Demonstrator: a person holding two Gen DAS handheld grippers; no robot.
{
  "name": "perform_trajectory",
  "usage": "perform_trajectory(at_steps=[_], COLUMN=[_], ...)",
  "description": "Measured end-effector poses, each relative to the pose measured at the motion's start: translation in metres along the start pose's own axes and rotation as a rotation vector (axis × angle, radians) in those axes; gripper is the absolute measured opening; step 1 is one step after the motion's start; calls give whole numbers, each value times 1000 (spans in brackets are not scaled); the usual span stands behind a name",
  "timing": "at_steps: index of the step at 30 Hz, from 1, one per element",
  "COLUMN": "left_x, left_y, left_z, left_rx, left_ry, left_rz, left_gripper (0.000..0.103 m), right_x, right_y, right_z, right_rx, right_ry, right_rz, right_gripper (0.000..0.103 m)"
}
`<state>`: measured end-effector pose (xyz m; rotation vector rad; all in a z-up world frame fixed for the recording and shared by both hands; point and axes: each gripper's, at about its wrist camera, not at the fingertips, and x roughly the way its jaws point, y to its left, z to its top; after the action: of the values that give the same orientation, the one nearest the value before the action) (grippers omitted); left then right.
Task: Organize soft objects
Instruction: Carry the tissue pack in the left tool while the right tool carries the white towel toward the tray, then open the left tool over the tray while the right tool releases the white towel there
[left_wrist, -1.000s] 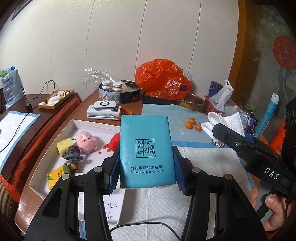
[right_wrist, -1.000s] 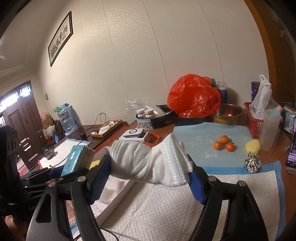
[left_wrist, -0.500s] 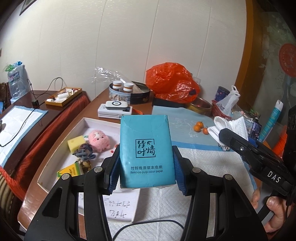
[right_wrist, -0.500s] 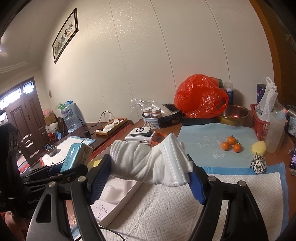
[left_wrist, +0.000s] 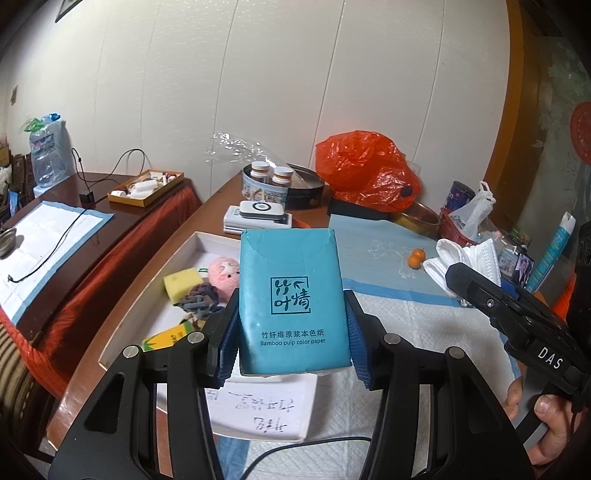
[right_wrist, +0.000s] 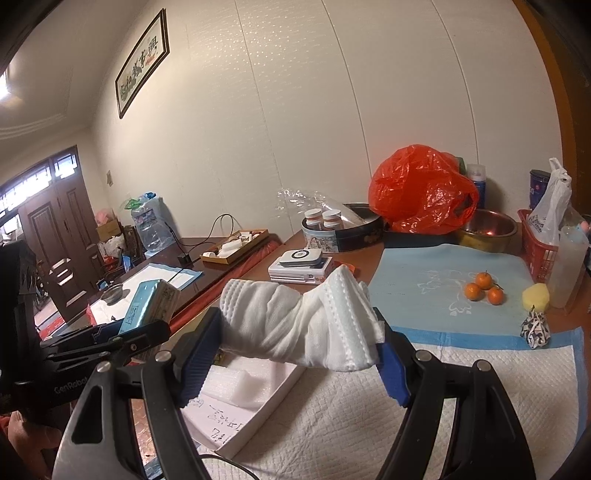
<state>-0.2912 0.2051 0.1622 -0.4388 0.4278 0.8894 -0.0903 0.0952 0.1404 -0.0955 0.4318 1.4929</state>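
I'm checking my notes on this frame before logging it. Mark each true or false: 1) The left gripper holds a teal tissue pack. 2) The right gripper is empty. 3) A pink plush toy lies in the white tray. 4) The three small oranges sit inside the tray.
1) True: the left gripper is clamped on the teal tissue pack.
2) False: the right gripper grips a white face mask.
3) True: the pink plush toy lies in the white tray.
4) False: the oranges sit on the light blue mat.

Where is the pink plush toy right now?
In the left wrist view, the pink plush toy lies in the white tray, left of the held blue tissue pack, beside the yellow sponge and knotted rope toy.
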Motion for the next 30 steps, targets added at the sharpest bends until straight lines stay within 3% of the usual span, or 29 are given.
perform_trajectory(at_steps=[21, 30], left_x=[6, 25], left_y=[40, 60], left_z=[3, 0], left_rx=[-36, -27], left_ry=[1, 38], left_rz=[17, 45], left_gripper=[51, 51], right_x=[21, 39], right_y=[24, 37], right_z=[0, -3], right_rx=[-19, -28], right_ry=[26, 54], right_rz=[7, 8], right_gripper=[77, 77])
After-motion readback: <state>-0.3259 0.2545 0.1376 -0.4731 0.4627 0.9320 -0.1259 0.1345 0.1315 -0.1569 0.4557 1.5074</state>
